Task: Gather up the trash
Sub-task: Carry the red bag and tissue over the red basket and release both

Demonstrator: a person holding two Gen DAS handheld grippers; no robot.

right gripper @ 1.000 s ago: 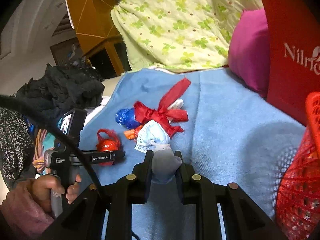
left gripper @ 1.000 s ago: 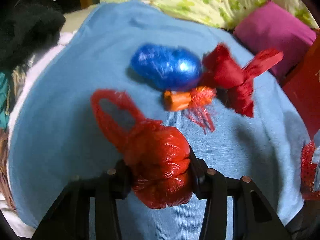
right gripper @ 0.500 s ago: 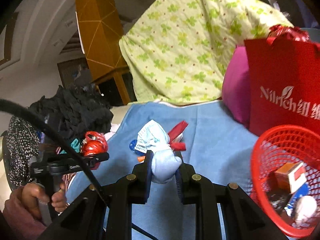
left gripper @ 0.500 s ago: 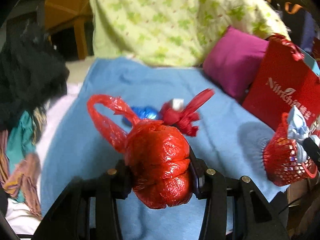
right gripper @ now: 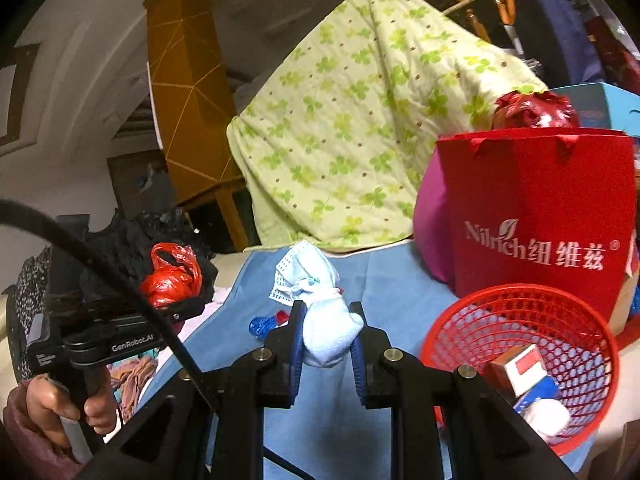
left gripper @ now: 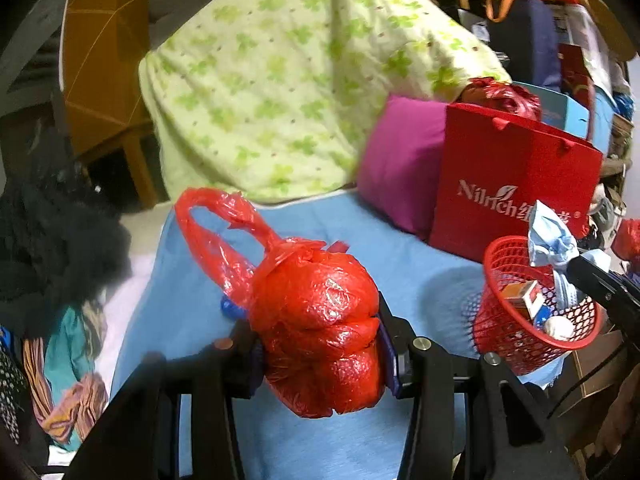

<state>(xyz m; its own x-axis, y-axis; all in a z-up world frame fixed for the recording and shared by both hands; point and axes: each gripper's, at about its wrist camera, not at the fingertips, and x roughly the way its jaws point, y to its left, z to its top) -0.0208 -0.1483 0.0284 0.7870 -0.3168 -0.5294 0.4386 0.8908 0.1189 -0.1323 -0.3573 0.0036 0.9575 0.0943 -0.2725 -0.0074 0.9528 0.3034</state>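
Landmark: red mesh basket [right gripper: 520, 364], standing at the near edge of the bed's blue sheet [left gripper: 340, 232], in front of a red paper bag [left gripper: 516, 188].

- Left gripper [left gripper: 320, 344]: fingers pinching a knotted red plastic bag [left gripper: 320, 332] around its bulging middle, handle loop sticking up free. Held in the air, off to the left of the basket and well apart from it; gripped round the belly, likely so the loose plastic cannot slip.
- Right gripper [right gripper: 326, 336]: fingers pressed tight on a crumpled light-blue face mask [right gripper: 320, 312], its pleated end poking up. It hangs just beside the basket, over its left rim in the left wrist view, apparently about to be dropped in.
- Basket contents: a small red-and-white box [right gripper: 520, 368], a white ball-like wad, other scraps unclear.
- Left behind on the sheet, beyond the mask: a blue foil piece [right gripper: 260, 325] and some red scrap, not yet gathered.
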